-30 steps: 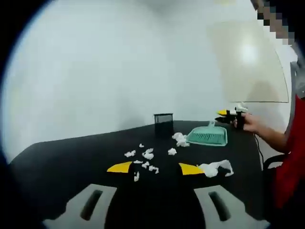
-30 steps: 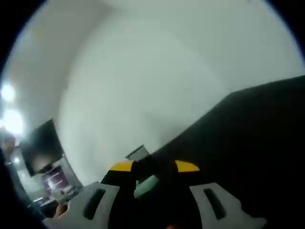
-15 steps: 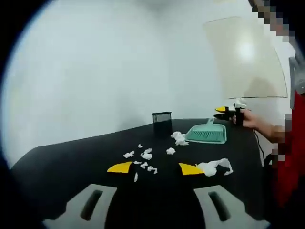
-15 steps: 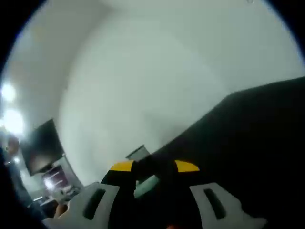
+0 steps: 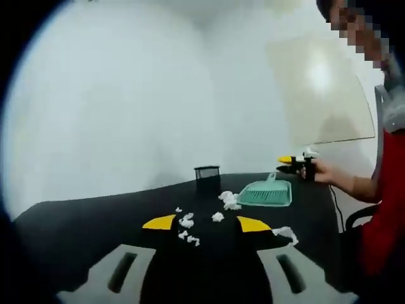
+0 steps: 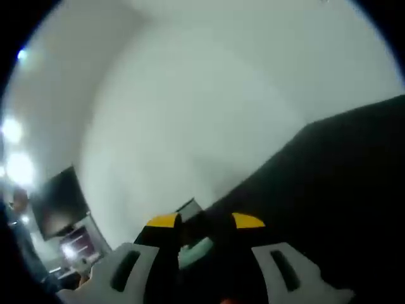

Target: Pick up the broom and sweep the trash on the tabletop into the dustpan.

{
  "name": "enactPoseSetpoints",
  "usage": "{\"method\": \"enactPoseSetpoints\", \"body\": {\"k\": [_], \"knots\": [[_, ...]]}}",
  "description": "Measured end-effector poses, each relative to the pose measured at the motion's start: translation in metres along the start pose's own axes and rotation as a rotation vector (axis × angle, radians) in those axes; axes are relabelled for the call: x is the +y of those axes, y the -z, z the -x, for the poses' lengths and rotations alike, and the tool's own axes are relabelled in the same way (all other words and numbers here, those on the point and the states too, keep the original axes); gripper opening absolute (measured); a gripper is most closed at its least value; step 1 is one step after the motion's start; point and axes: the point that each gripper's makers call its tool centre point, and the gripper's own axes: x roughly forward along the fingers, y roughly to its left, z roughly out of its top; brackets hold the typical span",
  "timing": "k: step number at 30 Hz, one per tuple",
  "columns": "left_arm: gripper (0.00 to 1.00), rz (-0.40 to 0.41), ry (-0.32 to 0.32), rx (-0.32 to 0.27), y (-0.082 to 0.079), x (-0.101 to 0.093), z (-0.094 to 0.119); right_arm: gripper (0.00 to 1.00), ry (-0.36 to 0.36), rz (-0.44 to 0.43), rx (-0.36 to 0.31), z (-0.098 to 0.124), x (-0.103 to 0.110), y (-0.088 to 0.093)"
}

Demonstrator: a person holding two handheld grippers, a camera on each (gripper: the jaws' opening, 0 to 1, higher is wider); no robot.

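Observation:
A teal dustpan (image 5: 266,194) lies on the black table (image 5: 95,221), its handle pointing away from me; I cannot tell a broom apart from it. White paper scraps (image 5: 186,221) are strewn in front of it, with a bigger clump (image 5: 229,199) at its mouth. My left gripper (image 5: 205,223) hovers open above the scraps, nothing between its yellow tips. Just beyond the dustpan's handle a hand (image 5: 323,172) holds my right gripper (image 5: 286,164). In the right gripper view the right gripper (image 6: 205,220) stands open, and a teal handle (image 6: 195,248) lies between its jaws.
A black mesh pen holder (image 5: 207,178) stands behind the scraps. One long scrap (image 5: 286,233) lies near the table's right edge. A person in red (image 5: 386,209) stands at the right, beside a chair (image 5: 357,215). A pale wall lies behind.
The left gripper's camera has shifted, so scraps and dustpan sit slightly lower and further left in its view. The right gripper view has barely changed.

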Motion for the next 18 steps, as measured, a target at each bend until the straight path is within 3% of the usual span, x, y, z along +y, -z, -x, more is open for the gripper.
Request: {"method": "enactPoseSetpoints", "body": {"k": [5,7,8,10,12,16,18], "knots": [[0.34,-0.039,0.038,-0.070,-0.015,-0.012,-0.001,0.31,0.008,0.146,-0.013,-0.002,0.009,-0.009],[0.33,-0.015,0.044,-0.062,-0.012,-0.009,-0.001,0.31,-0.008,0.176,0.011,-0.009,0.017,-0.007],[0.33,-0.007,0.041,-0.042,-0.008,-0.007,-0.001,0.31,-0.024,0.175,0.020,-0.014,0.025,-0.007],[0.33,-0.021,0.043,-0.040,-0.008,-0.009,-0.001,0.31,-0.135,0.147,0.037,-0.025,0.056,-0.008],[0.33,-0.037,0.051,-0.043,-0.009,-0.013,-0.002,0.31,-0.237,0.195,0.127,-0.035,0.090,0.001],[0.33,-0.054,0.060,-0.039,-0.009,-0.014,-0.002,0.28,-0.329,0.451,0.336,-0.053,0.135,0.032],[0.33,-0.059,0.059,-0.039,-0.009,-0.015,-0.002,0.28,-0.348,0.547,0.522,-0.058,0.145,0.066]]}}
